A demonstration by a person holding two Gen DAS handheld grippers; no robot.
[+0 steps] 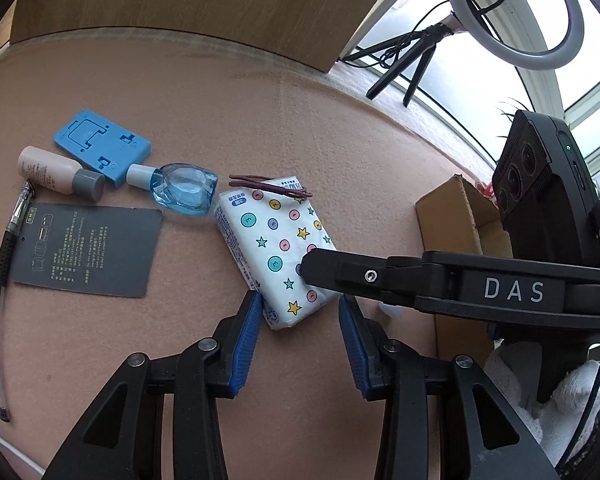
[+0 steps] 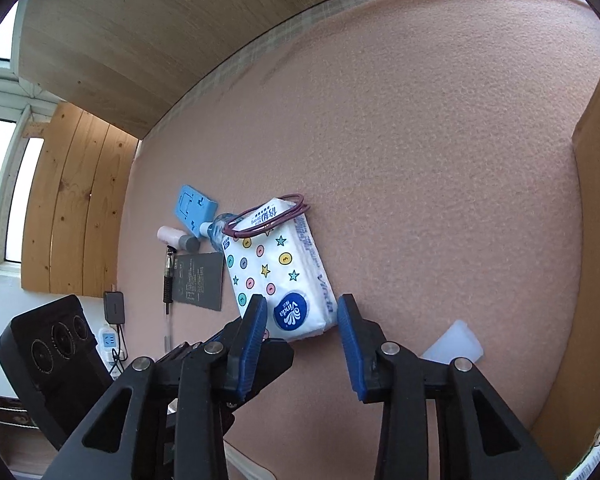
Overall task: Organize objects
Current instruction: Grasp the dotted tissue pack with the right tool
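Just ahead of our spread right gripper (image 2: 302, 312) lies a Vinda tissue pack (image 2: 284, 272), while our left gripper (image 1: 298, 312) stands open beside it.

tissue pack (image 2: 284, 276) flat on pink mat (image 2: 440, 160) | right gripper (image 2: 302, 316) jaws astride its near end, apart

Both grippers point steeply downward and come in from opposite sides. The left gripper (image 1: 298, 312) holds its 2 blue-padded jaws partly apart, the left pad's tip at the edge of what lies between them, the right pad clear. The right gripper (image 2: 302, 316) shows the same half-spread stance, neither pad pressing. In the left wrist view, a white-gloved hand (image 1: 548, 396) grips the right gripper's black handle at the lower right.
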